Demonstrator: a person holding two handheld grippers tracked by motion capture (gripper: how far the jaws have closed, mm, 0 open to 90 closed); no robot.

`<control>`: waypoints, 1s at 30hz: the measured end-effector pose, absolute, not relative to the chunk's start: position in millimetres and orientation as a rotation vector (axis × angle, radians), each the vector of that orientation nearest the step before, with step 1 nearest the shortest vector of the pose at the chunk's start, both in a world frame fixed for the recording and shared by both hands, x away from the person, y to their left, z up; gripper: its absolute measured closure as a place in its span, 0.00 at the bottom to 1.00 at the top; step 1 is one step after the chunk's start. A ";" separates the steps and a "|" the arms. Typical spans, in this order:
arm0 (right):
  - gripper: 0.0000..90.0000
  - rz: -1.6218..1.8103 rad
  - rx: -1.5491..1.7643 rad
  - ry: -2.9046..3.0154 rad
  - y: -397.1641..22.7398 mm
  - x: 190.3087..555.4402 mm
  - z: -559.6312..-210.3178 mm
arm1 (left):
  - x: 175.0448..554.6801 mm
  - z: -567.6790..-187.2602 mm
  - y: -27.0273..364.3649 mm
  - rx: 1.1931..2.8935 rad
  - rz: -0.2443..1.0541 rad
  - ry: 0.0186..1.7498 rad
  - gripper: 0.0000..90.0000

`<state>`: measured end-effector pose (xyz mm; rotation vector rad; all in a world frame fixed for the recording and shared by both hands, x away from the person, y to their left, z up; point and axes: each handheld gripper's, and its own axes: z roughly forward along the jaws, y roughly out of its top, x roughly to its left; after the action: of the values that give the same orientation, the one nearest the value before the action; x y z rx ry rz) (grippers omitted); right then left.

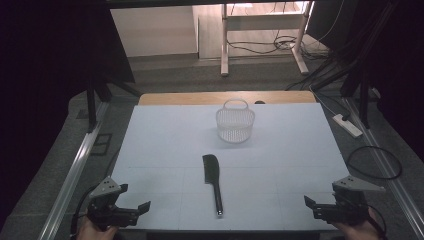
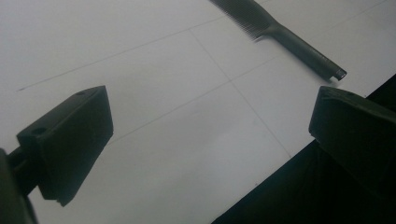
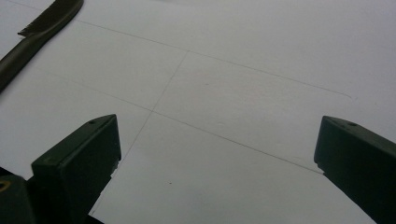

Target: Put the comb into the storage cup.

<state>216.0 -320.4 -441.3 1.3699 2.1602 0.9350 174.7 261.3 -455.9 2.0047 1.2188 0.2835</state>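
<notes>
Lying at the middle of the white worktop point(image 1: 280, 150) is one black comb point(image 1: 212, 175), teeth end toward a single white mesh basket point(image 1: 235, 122), its thin handle pointing to the near edge. Both gripper views cut the comb off at the frame edge. The left hand-held gripper point(image 1: 134, 210) and right hand-held gripper point(image 1: 314, 207) sit at the near corners, well apart from it, jaws spread and holding nothing.
</notes>
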 end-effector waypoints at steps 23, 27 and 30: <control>0.02 0.943 1.374 2.149 -320.7 215.6 -441.1 | 203.2 -453.2 241.5 2.011 0.188 1.075 0.00; 0.02 0.941 1.372 2.151 -320.6 215.6 -441.0 | 206.5 -453.0 236.3 2.011 0.183 1.063 0.00; 0.02 0.943 1.373 2.150 -320.8 215.7 -441.1 | 210.1 -452.2 229.7 2.034 0.185 1.052 0.00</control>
<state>215.7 -320.8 -441.1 1.3728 2.1496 0.9432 210.1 229.7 -452.2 2.0336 1.0522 0.1848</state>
